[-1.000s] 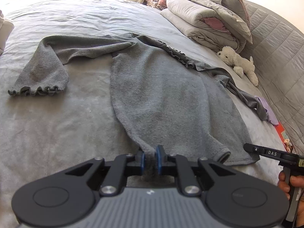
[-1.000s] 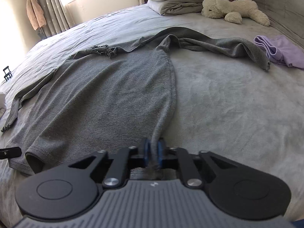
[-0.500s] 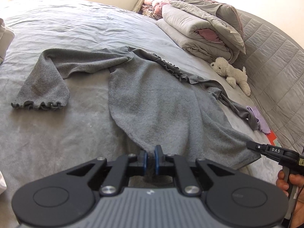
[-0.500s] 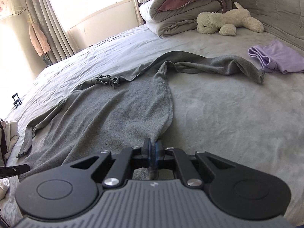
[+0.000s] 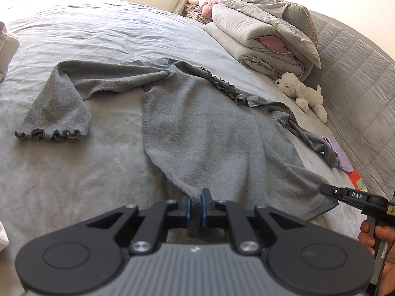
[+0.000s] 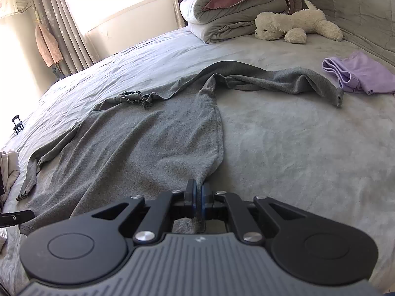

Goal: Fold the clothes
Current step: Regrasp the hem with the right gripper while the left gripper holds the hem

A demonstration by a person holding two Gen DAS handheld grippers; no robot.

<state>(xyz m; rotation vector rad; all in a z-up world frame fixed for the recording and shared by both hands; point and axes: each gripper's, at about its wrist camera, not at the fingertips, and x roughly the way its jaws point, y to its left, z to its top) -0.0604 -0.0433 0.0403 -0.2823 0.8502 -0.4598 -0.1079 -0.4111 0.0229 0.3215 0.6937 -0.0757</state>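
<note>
The grey long-sleeved fleece top with ruffled cuffs (image 5: 202, 133) lies spread flat on the grey bed cover (image 5: 74, 185), sleeves out to both sides, hem nearest you. Your left gripper (image 5: 194, 206) is clamped on one hem corner, your right gripper (image 6: 198, 197) clamped on the other hem corner; both pinch fabric, nothing loose. Looks like the hem-to-collar fold is the step in hand. Lift both corners evenly, keep the hem taut between them, carry it toward the ruffled neckline (image 5: 222, 88) and lay it square. Watch the sleeve beyond the top on the right: it ends touching the folded lilac cloth (image 6: 360, 76). White plush dog (image 6: 293, 26) and folded grey duvets (image 5: 266, 42) sit farther beyond the top.
</note>
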